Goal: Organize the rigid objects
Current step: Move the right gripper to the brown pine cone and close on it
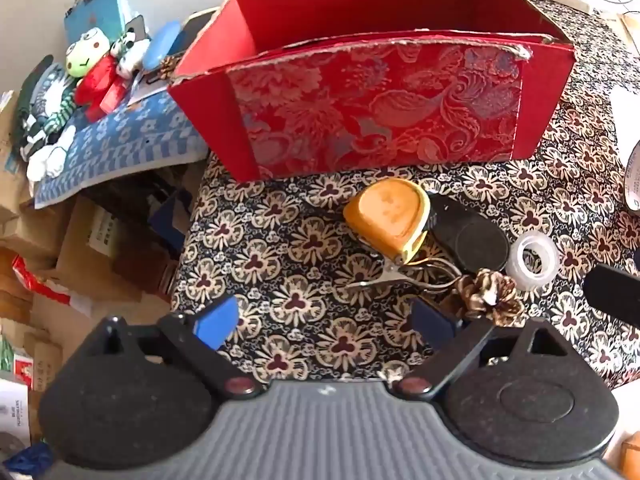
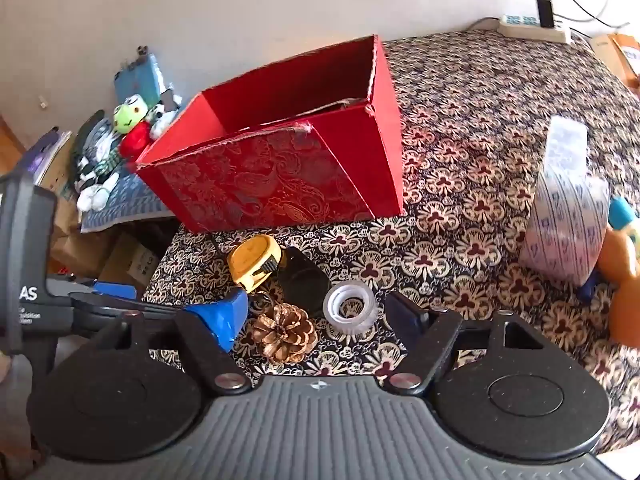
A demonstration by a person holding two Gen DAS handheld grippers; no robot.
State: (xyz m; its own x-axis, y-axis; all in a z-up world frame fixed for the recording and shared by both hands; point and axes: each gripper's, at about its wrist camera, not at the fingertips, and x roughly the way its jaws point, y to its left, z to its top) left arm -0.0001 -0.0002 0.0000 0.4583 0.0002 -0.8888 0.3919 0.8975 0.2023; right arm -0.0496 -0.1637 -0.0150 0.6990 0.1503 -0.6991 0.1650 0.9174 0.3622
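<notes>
An open-topped red brocade box (image 1: 376,108) (image 2: 272,164) stands on the floral-cloth table (image 1: 280,264). Just in front of it lie a yellow tape measure (image 1: 388,220) (image 2: 254,260), a black round object (image 1: 468,240) (image 2: 302,280), a clear tape roll (image 1: 532,258) (image 2: 350,306), a pine cone (image 1: 486,296) (image 2: 284,332) and a metal clip with rings (image 1: 384,278). My left gripper (image 1: 324,320) is open over bare cloth, short of the tape measure. My right gripper (image 2: 312,320) is open, with the pine cone and tape roll lying between its fingers.
Plush toys (image 1: 92,68) on a blue patterned cloth (image 1: 120,148) and cardboard boxes (image 1: 96,240) sit left of the table edge. A patterned package (image 2: 568,208) and orange object (image 2: 624,280) lie to the right. A power strip (image 2: 534,28) is at the back. The left gripper's body (image 2: 28,280) shows at the left edge.
</notes>
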